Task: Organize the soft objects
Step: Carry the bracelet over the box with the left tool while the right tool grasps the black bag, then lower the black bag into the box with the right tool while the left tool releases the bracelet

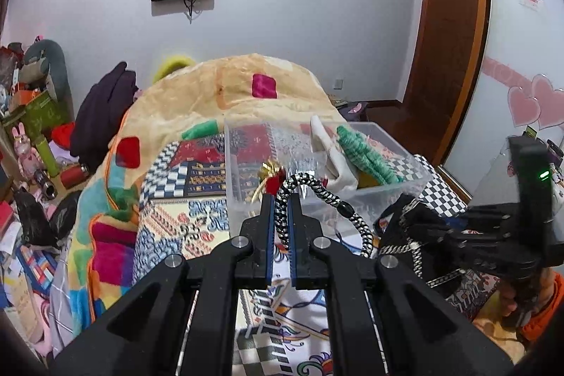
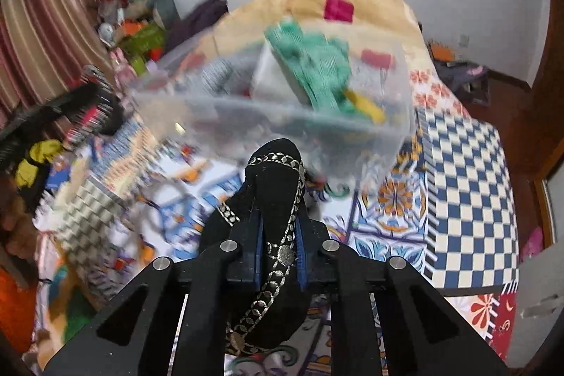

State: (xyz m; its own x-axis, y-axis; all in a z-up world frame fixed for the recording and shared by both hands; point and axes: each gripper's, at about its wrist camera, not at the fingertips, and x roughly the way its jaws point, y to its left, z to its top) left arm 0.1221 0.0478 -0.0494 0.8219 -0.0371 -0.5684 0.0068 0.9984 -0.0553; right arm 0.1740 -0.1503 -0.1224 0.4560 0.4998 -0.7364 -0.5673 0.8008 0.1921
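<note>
My left gripper (image 1: 281,199) is shut on a black-and-white braided cord (image 1: 319,191) that loops to the right; a red and gold trinket (image 1: 272,178) hangs at its far end. Just beyond stands a clear plastic bin (image 1: 246,199) holding a white cloth (image 1: 331,150) and a green knitted piece (image 1: 365,155). My right gripper (image 2: 278,221) is shut on a black cloth with silver embroidered trim (image 2: 271,171), held low in front of the bin (image 2: 246,115). In the left wrist view that gripper (image 1: 440,231) comes in from the right with the cloth bunched in it.
The bin rests on a patterned bedspread (image 2: 469,171) with a checkered section. A plush beige blanket (image 1: 246,87) is heaped behind it. Toys, bags and clothes crowd the floor at the left (image 1: 31,136). A wooden door frame (image 1: 454,41) stands at the right.
</note>
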